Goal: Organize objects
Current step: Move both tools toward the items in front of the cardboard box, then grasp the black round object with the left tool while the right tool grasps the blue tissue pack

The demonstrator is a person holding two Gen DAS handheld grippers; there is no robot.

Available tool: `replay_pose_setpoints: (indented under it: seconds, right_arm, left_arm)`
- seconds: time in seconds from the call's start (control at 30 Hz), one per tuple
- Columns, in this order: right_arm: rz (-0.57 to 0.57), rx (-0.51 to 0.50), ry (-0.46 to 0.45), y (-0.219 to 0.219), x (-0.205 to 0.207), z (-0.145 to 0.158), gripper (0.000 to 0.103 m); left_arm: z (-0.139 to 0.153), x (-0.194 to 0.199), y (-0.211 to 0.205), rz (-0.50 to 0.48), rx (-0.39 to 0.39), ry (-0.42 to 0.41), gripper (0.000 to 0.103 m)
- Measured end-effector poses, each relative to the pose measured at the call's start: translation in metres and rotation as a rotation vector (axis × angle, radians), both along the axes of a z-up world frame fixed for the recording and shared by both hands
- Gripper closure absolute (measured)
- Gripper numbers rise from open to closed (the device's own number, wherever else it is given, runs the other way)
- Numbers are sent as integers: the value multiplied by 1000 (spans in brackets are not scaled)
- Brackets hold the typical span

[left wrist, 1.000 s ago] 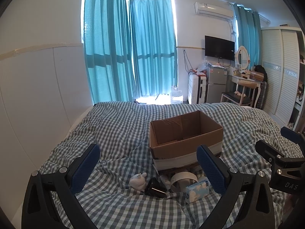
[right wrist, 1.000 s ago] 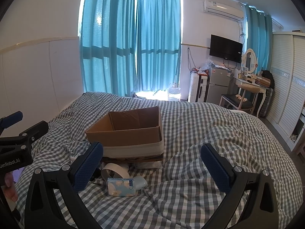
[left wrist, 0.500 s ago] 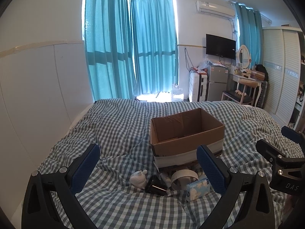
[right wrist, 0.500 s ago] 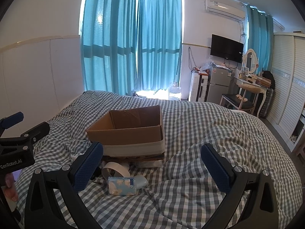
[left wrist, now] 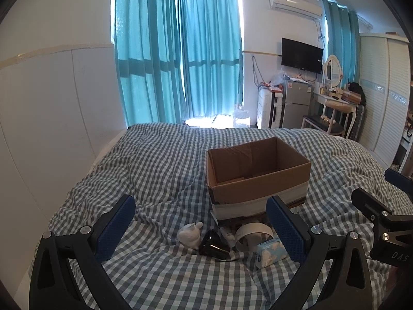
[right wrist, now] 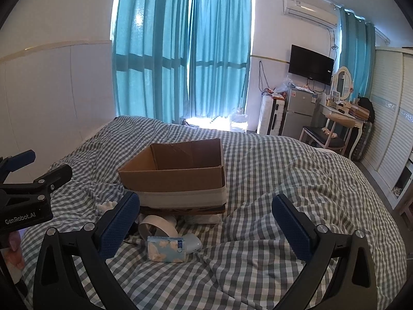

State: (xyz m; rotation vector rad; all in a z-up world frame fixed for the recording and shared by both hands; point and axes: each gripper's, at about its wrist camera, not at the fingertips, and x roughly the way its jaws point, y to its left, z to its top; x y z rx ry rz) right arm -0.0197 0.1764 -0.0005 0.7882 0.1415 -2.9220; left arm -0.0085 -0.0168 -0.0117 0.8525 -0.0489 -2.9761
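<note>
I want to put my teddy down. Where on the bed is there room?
Room: the checked blanket right of the cardboard box, and left of it toward the wall. Crowded: in front of the box, by the tissue pack, tape roll and white figurine.

One cardboard box [left wrist: 258,173] on bed. One white figurine [left wrist: 190,235]. One black cone-shaped item [left wrist: 213,244]. One small white tube [left wrist: 228,235]. One white tape ring [left wrist: 251,235]. One blue tissue pack [left wrist: 271,250]. One pale rounded item [right wrist: 192,242] beside tissue pack, seen from right wrist only. Six small items total before box. Two grippers: left gripper [left wrist: 198,224], right gripper [right wrist: 206,222]. One television [left wrist: 301,55]. One air conditioner [left wrist: 295,1]. One oval mirror [left wrist: 331,68]. One small fridge [left wrist: 296,104]. One chair [left wrist: 322,126].
</note>
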Motion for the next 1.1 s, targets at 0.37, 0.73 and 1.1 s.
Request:
replay_pose_setpoints:
  seconds: [0.37,0.73,1.1]
  right_arm:
    - [20,25,-128,-10,-36,-43,0]
    - [100,9,-358,-32,-76,-117,0]
    - [203,17,-581,-60,-101,-188,20]
  left_arm:
    - [-48,-35,-16,14,0,-129,0]
    - [-129,-74,-27,19,-7,-356,0]
    - [-154,-90,-23,-31,2,-442,0]
